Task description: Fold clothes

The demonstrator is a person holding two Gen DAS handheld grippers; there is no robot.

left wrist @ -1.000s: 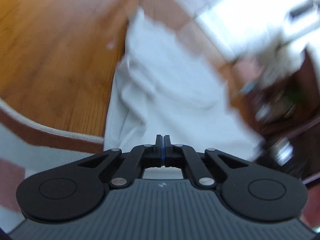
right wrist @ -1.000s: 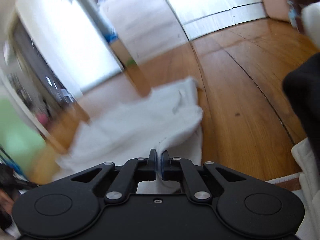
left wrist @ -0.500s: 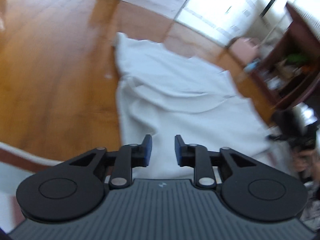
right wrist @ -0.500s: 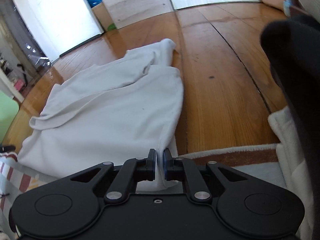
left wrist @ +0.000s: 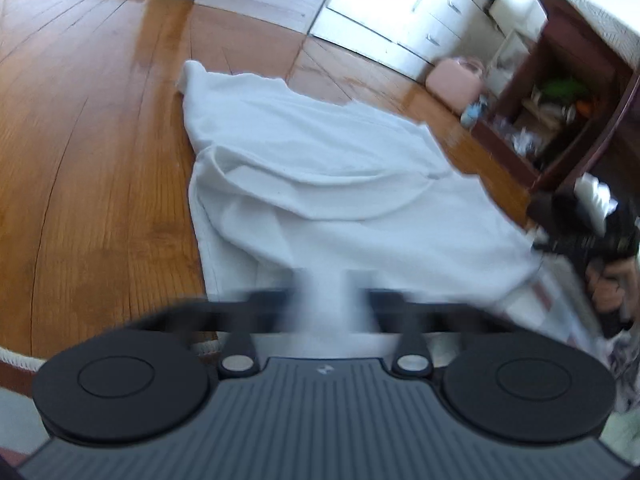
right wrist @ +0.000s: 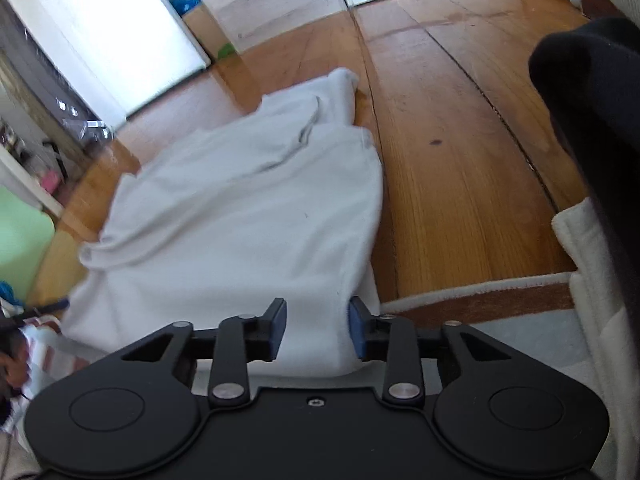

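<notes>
White garment (right wrist: 240,216) between opening right claw (right wrist: 316,330)

White garment (left wrist: 340,184) on wooden floor (left wrist: 88,152)

Left tool (left wrist: 326,300) blurred, right tool (right wrist: 317,330) opening

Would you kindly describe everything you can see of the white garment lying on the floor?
The white soft-knit cloth garment lies spread and rumpled on the brown wooden plank floor, with its near hem over the edge of a pale rug with a brown border. A loose fold curves across its middle, and one narrow end bunches at the far side. Its near edge lies between the blue-padded fingers of the right gripper, whose jaws are opening. The left gripper is blurred over the same hem.
</notes>
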